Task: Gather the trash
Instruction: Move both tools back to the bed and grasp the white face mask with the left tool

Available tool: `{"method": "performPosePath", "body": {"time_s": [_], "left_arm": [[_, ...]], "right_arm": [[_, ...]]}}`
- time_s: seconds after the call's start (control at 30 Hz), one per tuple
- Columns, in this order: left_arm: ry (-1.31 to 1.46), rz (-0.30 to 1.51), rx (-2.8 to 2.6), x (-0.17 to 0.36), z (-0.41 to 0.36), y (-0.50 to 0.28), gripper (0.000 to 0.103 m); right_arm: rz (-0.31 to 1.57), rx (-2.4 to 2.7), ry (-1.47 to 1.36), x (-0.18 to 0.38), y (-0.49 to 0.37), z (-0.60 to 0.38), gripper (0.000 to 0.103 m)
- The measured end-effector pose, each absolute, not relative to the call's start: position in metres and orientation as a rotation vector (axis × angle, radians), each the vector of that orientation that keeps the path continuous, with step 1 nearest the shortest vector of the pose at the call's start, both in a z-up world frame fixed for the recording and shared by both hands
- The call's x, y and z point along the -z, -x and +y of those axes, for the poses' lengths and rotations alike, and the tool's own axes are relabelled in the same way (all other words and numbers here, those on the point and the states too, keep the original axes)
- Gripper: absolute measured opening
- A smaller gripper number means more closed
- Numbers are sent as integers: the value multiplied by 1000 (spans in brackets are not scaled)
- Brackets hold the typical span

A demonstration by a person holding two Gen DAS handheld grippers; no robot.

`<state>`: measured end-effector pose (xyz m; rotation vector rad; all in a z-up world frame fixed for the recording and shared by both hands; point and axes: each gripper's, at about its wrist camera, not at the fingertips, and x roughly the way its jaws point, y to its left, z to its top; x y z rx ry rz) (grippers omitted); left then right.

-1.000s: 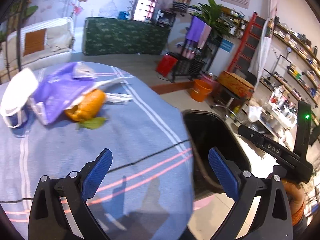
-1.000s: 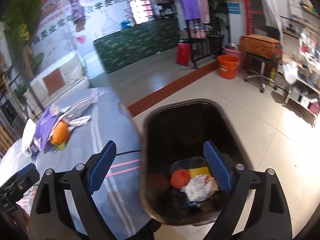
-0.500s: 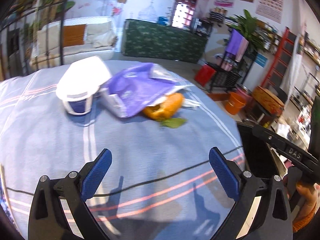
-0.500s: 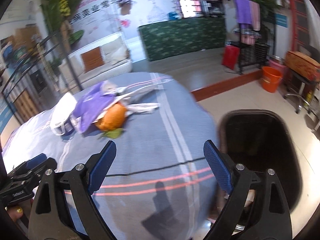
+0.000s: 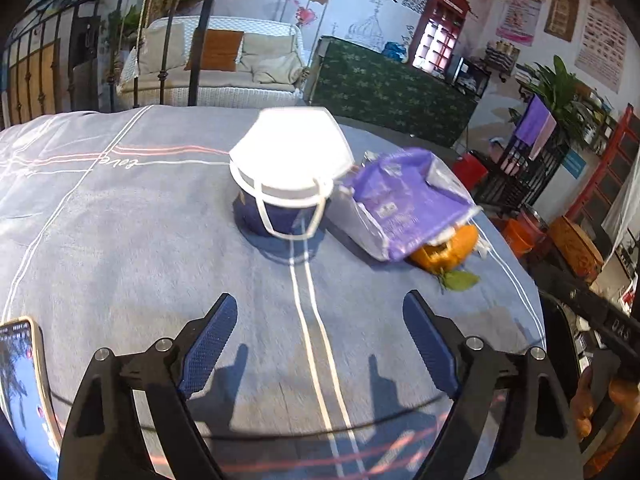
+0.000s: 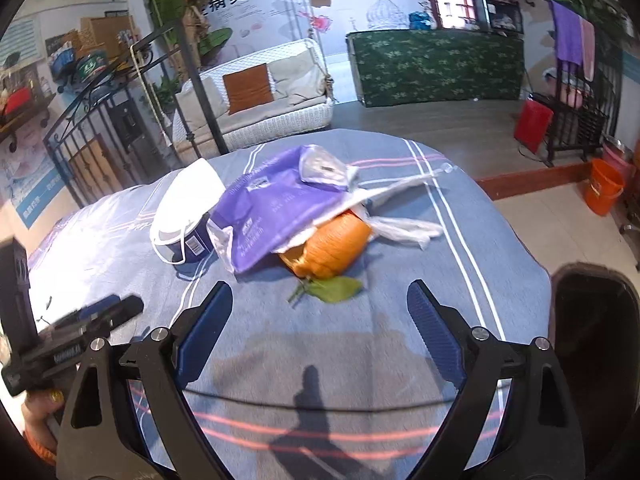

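Note:
Trash lies on the blue striped tablecloth [image 5: 160, 248]: a white face mask [image 5: 290, 160] over a dark blue cup [image 5: 280, 216], a purple plastic bag [image 5: 404, 200], an orange net ball [image 5: 448, 248] under it, and a green leaf [image 5: 460, 280]. In the right wrist view the mask [image 6: 184, 208], purple bag [image 6: 276, 216], orange ball [image 6: 332, 248], leaf [image 6: 336, 290] and a clear wrapper [image 6: 404, 230] lie ahead. My left gripper [image 5: 320, 344] is open and empty, short of the cup. My right gripper [image 6: 320, 332] is open and empty, just short of the leaf.
A black trash bin [image 6: 596, 344] stands off the table's right edge. A phone [image 5: 20, 372] lies at the table's near left. The left gripper's body [image 6: 72, 340] shows at the right view's left. A swing sofa [image 6: 260, 108] and green counter [image 6: 436, 68] stand behind.
Both grippers have swung left from over the bin to face the trash pile on the table. Both stay open and empty.

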<state>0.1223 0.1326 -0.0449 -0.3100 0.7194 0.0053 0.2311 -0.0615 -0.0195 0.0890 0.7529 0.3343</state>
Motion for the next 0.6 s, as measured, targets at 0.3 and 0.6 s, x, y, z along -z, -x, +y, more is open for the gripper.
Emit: {"method": "performPosePath", "body": {"time_s": [0.3,0.6], "left_arm": [[348,703,5,20,157,-189,85],[375,818,28,27,189,-272,91]], "right_arm": [[727,-365,-32,10,-259,-45,88],[738,-429,13,5,-323,-32,88]]}}
